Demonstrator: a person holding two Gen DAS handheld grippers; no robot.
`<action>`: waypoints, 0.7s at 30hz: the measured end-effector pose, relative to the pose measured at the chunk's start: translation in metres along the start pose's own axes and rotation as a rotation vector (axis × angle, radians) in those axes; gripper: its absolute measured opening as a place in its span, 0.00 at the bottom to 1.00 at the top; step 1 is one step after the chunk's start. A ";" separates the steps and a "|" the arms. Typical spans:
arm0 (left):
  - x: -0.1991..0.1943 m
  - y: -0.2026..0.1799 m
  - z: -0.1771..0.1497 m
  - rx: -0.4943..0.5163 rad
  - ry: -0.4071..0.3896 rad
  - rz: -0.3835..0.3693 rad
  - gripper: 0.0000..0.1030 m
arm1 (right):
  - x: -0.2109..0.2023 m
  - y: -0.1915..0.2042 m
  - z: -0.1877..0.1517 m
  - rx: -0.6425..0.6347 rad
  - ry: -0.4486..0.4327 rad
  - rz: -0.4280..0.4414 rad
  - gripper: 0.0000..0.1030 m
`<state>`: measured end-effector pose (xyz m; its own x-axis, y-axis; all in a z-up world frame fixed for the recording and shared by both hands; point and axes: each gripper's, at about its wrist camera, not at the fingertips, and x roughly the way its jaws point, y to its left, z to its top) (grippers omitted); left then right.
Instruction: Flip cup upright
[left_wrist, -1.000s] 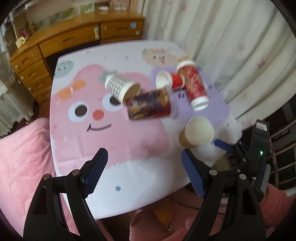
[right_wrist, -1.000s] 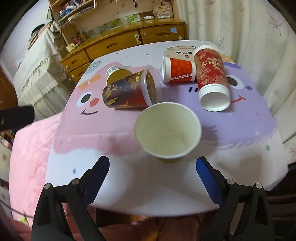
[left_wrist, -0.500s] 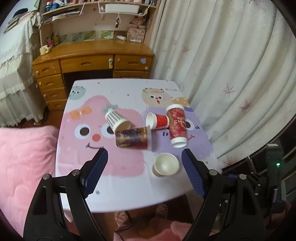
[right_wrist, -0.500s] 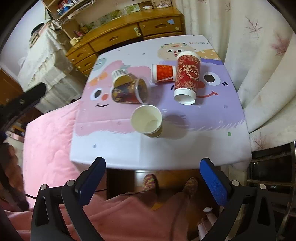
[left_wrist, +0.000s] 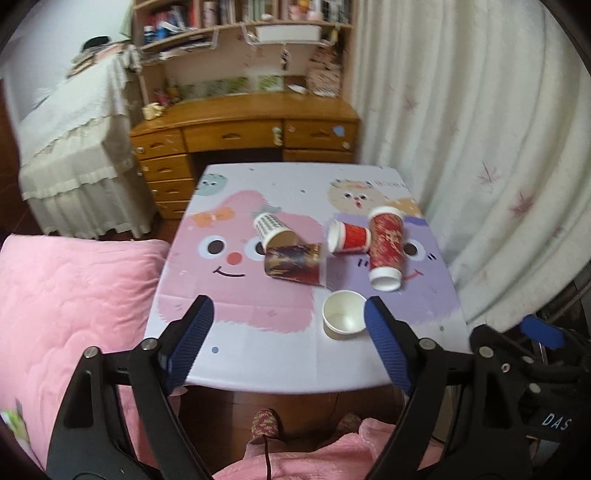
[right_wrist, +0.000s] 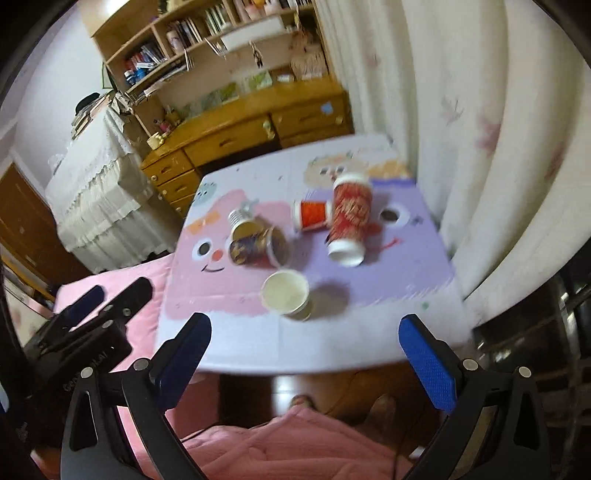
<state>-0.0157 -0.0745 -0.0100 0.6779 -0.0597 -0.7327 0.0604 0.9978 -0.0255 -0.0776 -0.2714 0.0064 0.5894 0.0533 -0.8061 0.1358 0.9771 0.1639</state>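
A cream paper cup (left_wrist: 343, 318) (right_wrist: 286, 295) stands upright near the table's front edge. Several cups lie on their sides behind it: a dark patterned cup (left_wrist: 293, 264) (right_wrist: 256, 247), a checked cup (left_wrist: 271, 230) (right_wrist: 242, 223), a short red cup (left_wrist: 349, 236) (right_wrist: 312, 215) and a tall red cup (left_wrist: 386, 247) (right_wrist: 349, 218). My left gripper (left_wrist: 284, 343) is open and empty, held high in front of the table. My right gripper (right_wrist: 306, 358) is open and empty, also back from the table's front edge.
The table (left_wrist: 258, 343) wears a cartoon-face cloth. A pink bed cover (left_wrist: 74, 295) lies to the left. A white curtain (left_wrist: 480, 147) hangs on the right. A wooden desk (left_wrist: 243, 129) and shelves stand behind. The other gripper (right_wrist: 85, 325) shows at left.
Both grippers have pulled back and up from the table, so the cups look smaller and farther. The cream cup stays upright. The cups have not moved.
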 end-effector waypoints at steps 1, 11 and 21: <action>-0.001 0.002 -0.001 -0.012 -0.006 0.003 0.86 | -0.006 0.000 0.000 -0.013 -0.023 -0.007 1.00; -0.014 0.011 0.000 -0.065 -0.054 0.072 0.99 | -0.027 -0.003 -0.002 -0.058 -0.088 0.000 1.00; -0.016 0.009 0.001 -0.054 -0.060 0.080 0.99 | -0.018 0.007 0.003 -0.112 -0.115 -0.012 1.00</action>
<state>-0.0258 -0.0644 0.0024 0.7217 0.0203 -0.6919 -0.0343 0.9994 -0.0064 -0.0849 -0.2664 0.0233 0.6764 0.0237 -0.7362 0.0573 0.9948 0.0847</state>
